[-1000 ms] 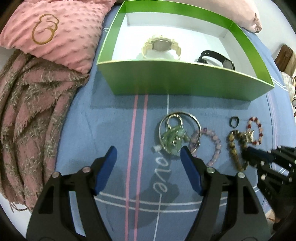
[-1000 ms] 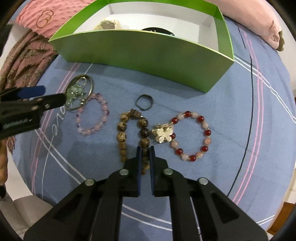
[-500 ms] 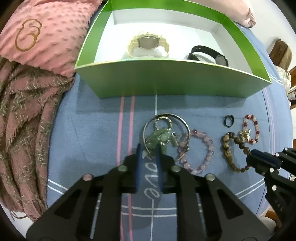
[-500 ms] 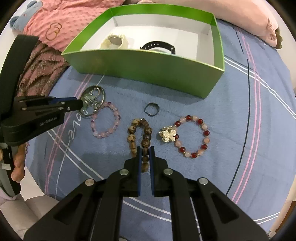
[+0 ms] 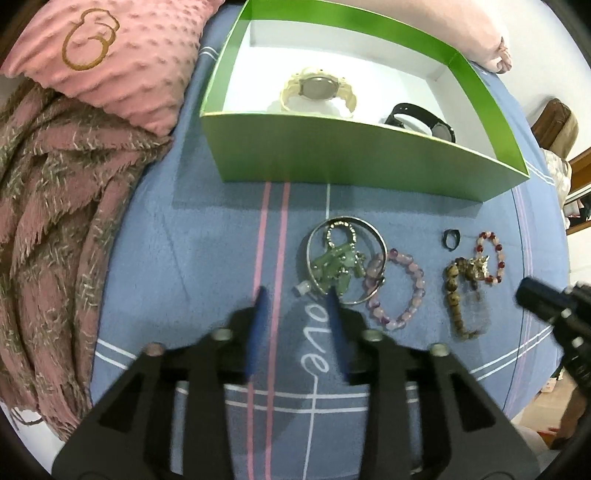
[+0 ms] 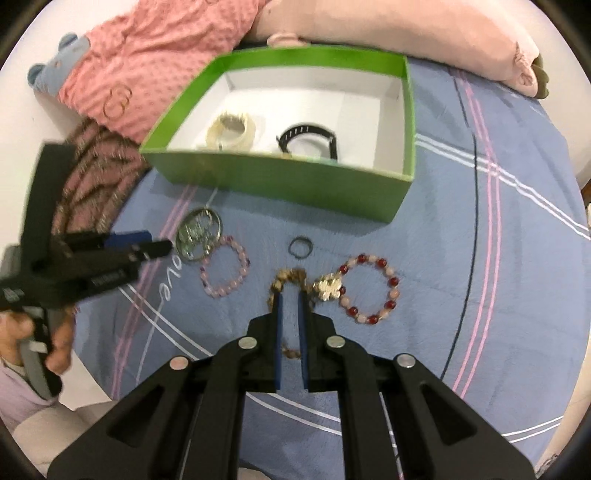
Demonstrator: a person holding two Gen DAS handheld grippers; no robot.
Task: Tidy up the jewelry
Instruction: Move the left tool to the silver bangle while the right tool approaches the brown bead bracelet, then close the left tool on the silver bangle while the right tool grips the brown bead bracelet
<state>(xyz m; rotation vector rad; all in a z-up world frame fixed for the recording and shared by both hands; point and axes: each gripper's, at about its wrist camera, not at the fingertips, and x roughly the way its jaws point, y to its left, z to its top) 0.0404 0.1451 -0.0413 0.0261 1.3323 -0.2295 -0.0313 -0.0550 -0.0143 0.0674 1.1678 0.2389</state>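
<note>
On the blue blanket (image 5: 184,258) lie a silver bangle with green charms (image 5: 332,262) (image 6: 199,236), a pink bead bracelet (image 5: 417,280), a brown bead bracelet (image 5: 453,291) (image 6: 291,274), a dark ring (image 5: 447,242) and a red bead bracelet (image 6: 393,282). My left gripper (image 5: 295,299) is opening just short of the bangle, with only cloth between its fingers. My right gripper (image 6: 290,295) is shut above the brown bracelet. Beads show in its slit, but whether one is pinched is unclear. The green box (image 5: 332,147) behind holds a cream watch (image 5: 317,90) and a black watch (image 5: 421,120).
A pink dotted pillow (image 5: 110,55) and a fringed pink-brown scarf (image 5: 55,221) border the blanket on the left. A pale pink cushion (image 6: 406,29) lies behind the box. A hand (image 6: 55,343) holds the left gripper at the blanket's left edge.
My left gripper went from wide open to shut and now stands partly open by the bangle. My right gripper rose, still shut, and sees more of the box's inside.
</note>
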